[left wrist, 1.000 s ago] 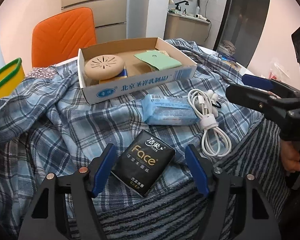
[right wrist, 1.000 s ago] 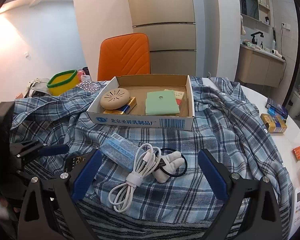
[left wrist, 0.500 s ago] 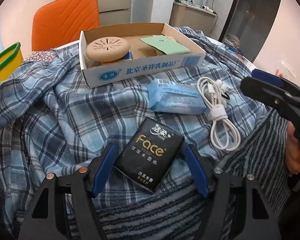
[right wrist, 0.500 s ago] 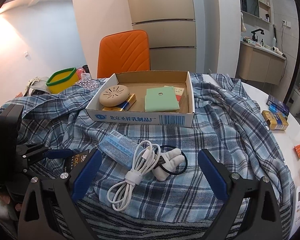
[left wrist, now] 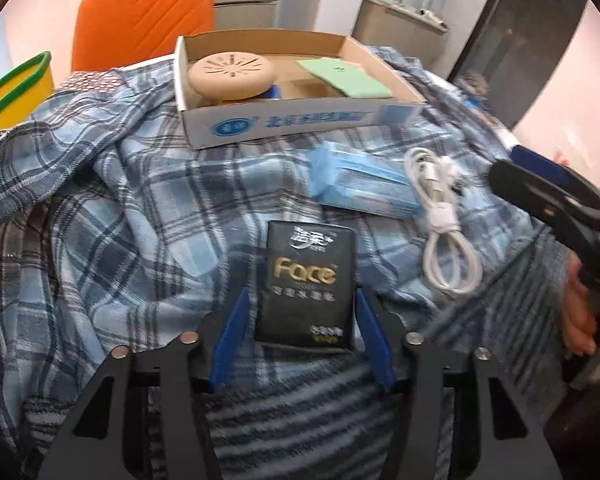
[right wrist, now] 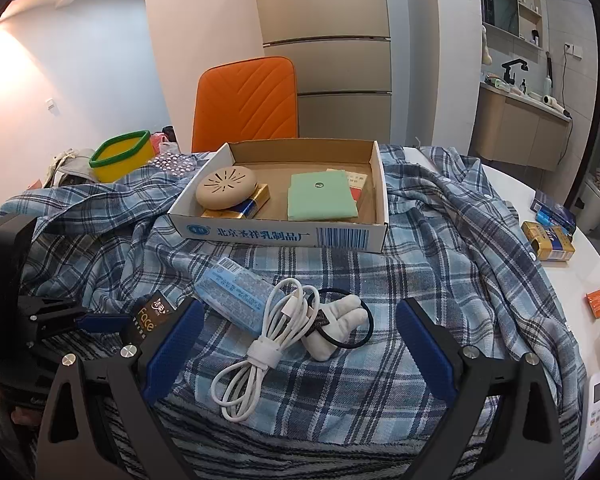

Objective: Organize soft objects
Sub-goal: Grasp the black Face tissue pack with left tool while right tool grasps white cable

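A black "Face" tissue pack (left wrist: 306, 284) lies on the blue plaid shirt (left wrist: 120, 208), and my left gripper (left wrist: 300, 312) is shut on its two sides. It also shows in the right wrist view (right wrist: 150, 314). A light blue tissue pack (left wrist: 360, 184) lies beyond it, next to a coiled white cable (left wrist: 444, 216). My right gripper (right wrist: 296, 344) is open and empty, low over the white cable (right wrist: 268, 340), the blue pack (right wrist: 236, 296) and a white plush hair tie (right wrist: 340, 328). An open cardboard box (right wrist: 284, 236) stands behind them.
The box holds a round beige disc (right wrist: 226, 190), a gold pack and a green pad (right wrist: 320, 200). An orange chair (right wrist: 246, 104) stands behind. A yellow basket (right wrist: 120, 156) is at the left. Small boxes (right wrist: 548, 236) lie on the white table at the right.
My left gripper has moved forward around the black tissue pack and closed onto its sides; the pack now sits square between the fingers. The right gripper has barely moved.
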### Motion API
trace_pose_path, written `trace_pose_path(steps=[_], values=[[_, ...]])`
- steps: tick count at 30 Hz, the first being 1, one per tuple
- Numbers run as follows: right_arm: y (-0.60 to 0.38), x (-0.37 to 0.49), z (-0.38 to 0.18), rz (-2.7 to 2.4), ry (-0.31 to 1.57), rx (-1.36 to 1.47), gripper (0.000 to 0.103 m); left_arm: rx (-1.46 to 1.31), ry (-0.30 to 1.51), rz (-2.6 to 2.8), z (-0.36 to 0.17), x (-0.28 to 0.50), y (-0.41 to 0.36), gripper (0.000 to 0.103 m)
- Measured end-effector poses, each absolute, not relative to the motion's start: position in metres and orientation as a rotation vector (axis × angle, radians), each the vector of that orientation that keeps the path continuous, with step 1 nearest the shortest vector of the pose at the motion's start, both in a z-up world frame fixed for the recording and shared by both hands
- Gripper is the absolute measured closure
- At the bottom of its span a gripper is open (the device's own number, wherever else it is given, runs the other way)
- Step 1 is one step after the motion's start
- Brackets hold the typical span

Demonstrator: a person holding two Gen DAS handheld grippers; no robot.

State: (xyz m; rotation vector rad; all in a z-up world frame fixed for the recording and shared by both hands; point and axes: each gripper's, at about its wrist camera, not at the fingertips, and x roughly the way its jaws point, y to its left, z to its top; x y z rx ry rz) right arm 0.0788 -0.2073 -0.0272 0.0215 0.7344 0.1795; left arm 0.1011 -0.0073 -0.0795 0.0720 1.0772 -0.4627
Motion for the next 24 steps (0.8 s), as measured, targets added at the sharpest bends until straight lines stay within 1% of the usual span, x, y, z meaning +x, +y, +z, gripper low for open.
trace_pose_path(steps=[2, 5, 17, 19, 20, 24], values=[[-0.208, 0.078, -0.027, 0.177, 0.733, 0.019, 0.005, 0.081, 1.076, -0.453, -0.081, 0.103, -0.009, 0.056], [-0.208, 0.078, -0.027, 0.173, 0.731, 0.014, 0.005, 0.094, 1.069, -0.450, -0.081, 0.102, -0.010, 0.058], [-0.193, 0.071, -0.021, 0.197, 0.742, -0.002, 0.006, 0.079, 0.863, -0.357, -0.055, 0.081, 0.004, 0.058], [-0.191, 0.074, -0.025, 0.210, 0.772, 0.013, 0.013, 0.071, 0.822, -0.342, -0.050, 0.077, 0.008, 0.058], [-0.191, 0.077, -0.029, 0.222, 0.802, 0.037, 0.014, 0.067, 0.800, -0.337, -0.047, 0.077, 0.010, 0.058], [-0.193, 0.087, -0.043, 0.245, 0.892, 0.112, 0.029, 0.055, 0.726, -0.310, -0.040, 0.073, 0.012, 0.058]])
